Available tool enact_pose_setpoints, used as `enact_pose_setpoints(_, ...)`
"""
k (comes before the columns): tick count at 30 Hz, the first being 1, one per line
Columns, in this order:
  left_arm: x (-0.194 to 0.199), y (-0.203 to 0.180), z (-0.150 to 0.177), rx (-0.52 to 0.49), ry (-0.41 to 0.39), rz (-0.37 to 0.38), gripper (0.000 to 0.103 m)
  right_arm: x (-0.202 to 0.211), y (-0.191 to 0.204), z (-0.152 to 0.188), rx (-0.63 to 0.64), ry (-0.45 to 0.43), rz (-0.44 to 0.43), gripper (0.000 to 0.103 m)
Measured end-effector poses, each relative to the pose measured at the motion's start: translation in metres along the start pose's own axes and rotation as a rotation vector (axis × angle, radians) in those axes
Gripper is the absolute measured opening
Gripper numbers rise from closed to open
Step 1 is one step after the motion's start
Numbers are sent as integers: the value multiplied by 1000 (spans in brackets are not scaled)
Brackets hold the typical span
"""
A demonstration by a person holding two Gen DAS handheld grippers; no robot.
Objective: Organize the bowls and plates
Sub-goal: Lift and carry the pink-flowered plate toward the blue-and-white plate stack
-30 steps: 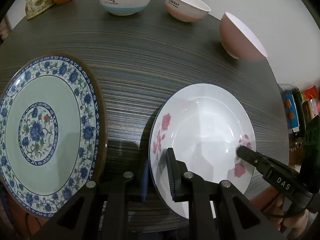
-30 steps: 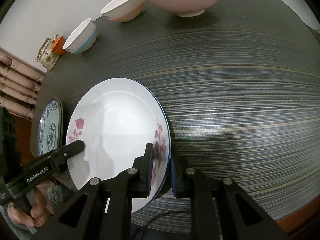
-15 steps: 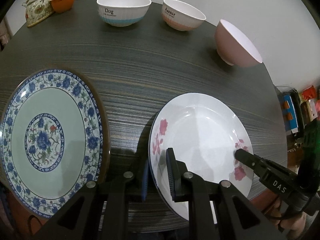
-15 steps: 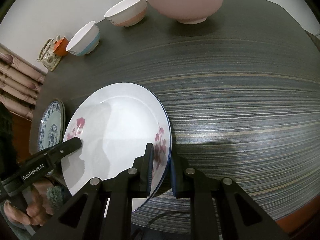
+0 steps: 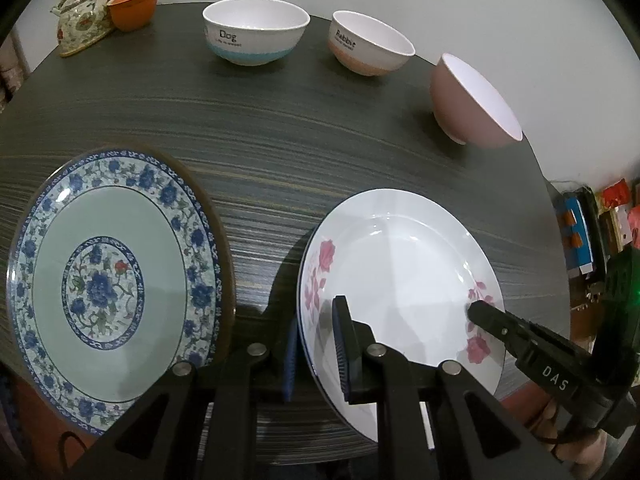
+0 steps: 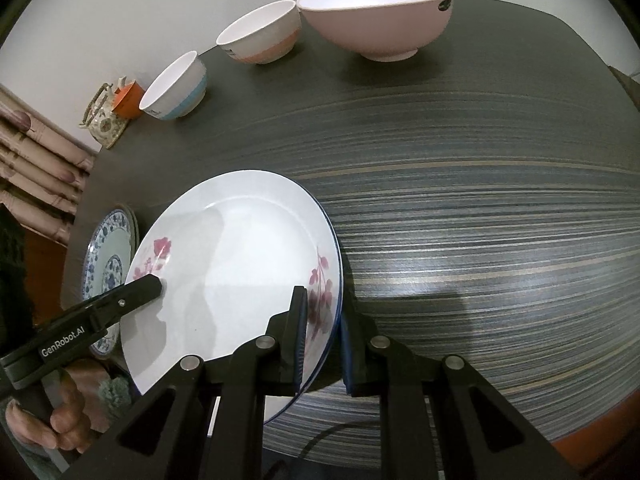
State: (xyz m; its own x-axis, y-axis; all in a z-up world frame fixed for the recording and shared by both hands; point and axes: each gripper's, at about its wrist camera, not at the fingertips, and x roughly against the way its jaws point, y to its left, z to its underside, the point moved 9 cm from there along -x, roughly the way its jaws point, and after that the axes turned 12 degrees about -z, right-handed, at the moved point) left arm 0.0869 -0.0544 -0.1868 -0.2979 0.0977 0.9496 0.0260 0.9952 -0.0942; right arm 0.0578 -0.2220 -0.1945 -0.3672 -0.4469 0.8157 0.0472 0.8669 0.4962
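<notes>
A white plate with pink flowers [image 5: 404,272] is held above the dark table, its shadow on the wood. My left gripper [image 5: 316,348] is shut on its left rim. My right gripper [image 6: 323,334] is shut on its right rim; the plate also shows in the right wrist view [image 6: 236,264]. A blue-patterned floral plate [image 5: 108,280] lies on the table to the left, also seen in the right wrist view [image 6: 106,256]. A blue "Dog" bowl [image 5: 256,32], a pink "Rabbit" bowl [image 5: 372,48] and a plain pink bowl [image 5: 472,104] stand along the far edge.
A floral teapot [image 5: 84,12] and an orange cup [image 5: 134,6] stand at the far left corner. The striped dark table [image 6: 480,200] extends to the right. Coloured boxes [image 5: 580,232] lie beyond the table's right edge.
The flowered plate has risen and come towards the cameras, held by both grippers. The bowls and blue plate have not moved.
</notes>
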Motion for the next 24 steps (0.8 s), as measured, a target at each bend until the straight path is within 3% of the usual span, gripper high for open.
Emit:
enact_pose_setpoints(13, 27, 32, -17, 25, -55, -9, 16, 7, 18, -13, 35, -24, -2, 15)
enact_pose_setpoints(24, 57, 89, -24, 98, -106, -54, 16, 2, 66, -29, 102, -33, -34, 15)
